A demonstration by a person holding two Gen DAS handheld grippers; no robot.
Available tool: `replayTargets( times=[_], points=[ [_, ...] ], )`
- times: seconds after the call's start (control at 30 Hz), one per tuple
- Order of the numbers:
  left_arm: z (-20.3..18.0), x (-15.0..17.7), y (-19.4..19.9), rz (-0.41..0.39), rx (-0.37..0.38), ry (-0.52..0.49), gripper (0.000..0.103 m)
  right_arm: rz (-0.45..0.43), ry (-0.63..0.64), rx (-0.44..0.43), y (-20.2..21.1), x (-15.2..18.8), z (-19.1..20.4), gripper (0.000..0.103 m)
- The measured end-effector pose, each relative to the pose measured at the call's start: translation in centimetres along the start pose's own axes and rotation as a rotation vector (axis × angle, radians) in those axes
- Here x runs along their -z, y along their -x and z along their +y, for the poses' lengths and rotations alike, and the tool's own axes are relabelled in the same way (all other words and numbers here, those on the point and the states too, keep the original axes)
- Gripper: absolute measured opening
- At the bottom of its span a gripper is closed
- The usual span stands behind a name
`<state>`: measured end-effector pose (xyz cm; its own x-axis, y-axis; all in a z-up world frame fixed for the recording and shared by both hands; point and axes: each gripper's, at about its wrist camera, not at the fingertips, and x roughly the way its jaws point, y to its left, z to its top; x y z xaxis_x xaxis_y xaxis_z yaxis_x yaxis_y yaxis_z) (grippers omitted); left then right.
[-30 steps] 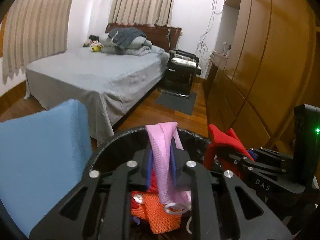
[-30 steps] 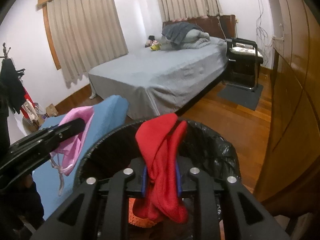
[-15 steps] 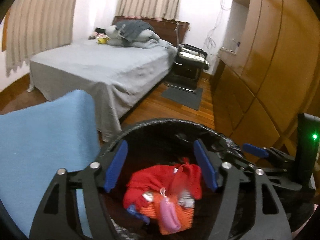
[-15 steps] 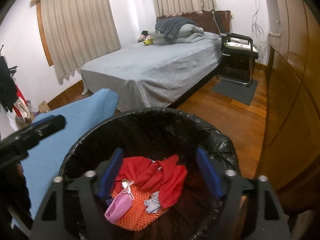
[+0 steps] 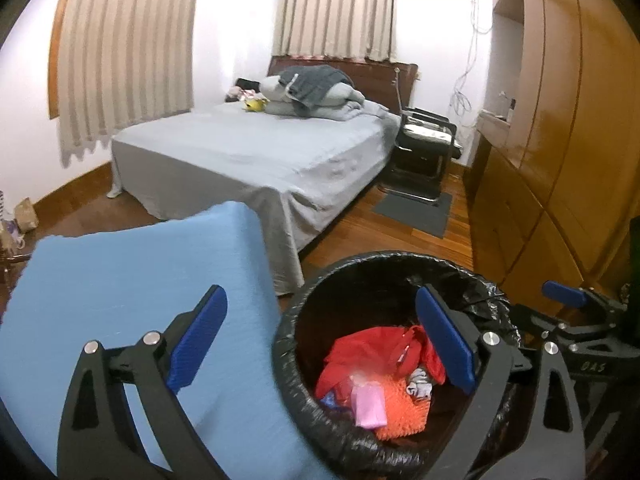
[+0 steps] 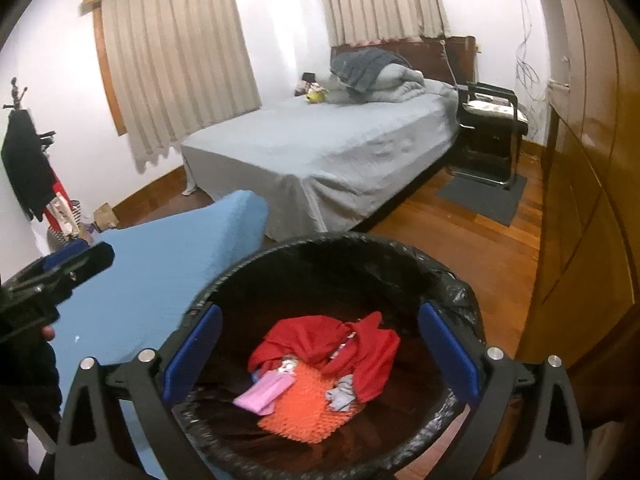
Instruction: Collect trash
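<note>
A round bin lined with a black bag [image 5: 448, 268] [image 6: 452, 276] stands below both grippers. Inside lie a red cloth [image 5: 372, 346] [image 6: 316, 340], a pink piece [image 5: 370, 400] [image 6: 266, 390] and an orange mesh piece [image 5: 404, 412] [image 6: 308, 416]. My left gripper [image 5: 320, 344] is open and empty, straddling the bin's left rim. My right gripper [image 6: 320, 356] is open and empty, directly over the bin. The right gripper also shows at the right edge of the left wrist view [image 5: 576, 320].
A blue-covered surface [image 5: 120, 288] [image 6: 160, 264] lies left of the bin. A grey bed [image 5: 256, 160] [image 6: 328, 148] is beyond it. A wooden wardrobe [image 5: 560, 140] [image 6: 592, 160] runs along the right. A black chair [image 5: 424, 148] and a dark mat [image 5: 416, 210] are at the back.
Both grippers opened: the pink piece dropped from the left and the red cloth from the right into the bin. The left gripper has since shifted left, over the blue surface.
</note>
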<state>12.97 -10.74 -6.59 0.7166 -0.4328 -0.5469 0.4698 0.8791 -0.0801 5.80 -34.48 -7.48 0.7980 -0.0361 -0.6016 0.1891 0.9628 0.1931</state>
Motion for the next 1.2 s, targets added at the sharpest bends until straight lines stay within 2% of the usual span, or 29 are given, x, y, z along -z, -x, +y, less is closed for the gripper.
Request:
replayTargets(
  times=[0.37, 0.6, 1.2],
  points=[
    [0.6, 0.9, 6.9, -0.044, -0.078, 0.009, 0.096, -0.041, 0.067, -0.050, 4.7, -0.8, 3.9, 0.097],
    [0.7, 1.5, 10.4, -0.074, -0.091, 0.005, 0.096, -0.058, 0.070, -0.069, 6.7, -0.8, 5.1, 0.097],
    [0.5, 1.6, 12.7, -0.104, -0.100, 0.009, 0.096, -0.080, 0.103, -0.092, 8.3, -0.3, 6.5, 0.097]
  ],
)
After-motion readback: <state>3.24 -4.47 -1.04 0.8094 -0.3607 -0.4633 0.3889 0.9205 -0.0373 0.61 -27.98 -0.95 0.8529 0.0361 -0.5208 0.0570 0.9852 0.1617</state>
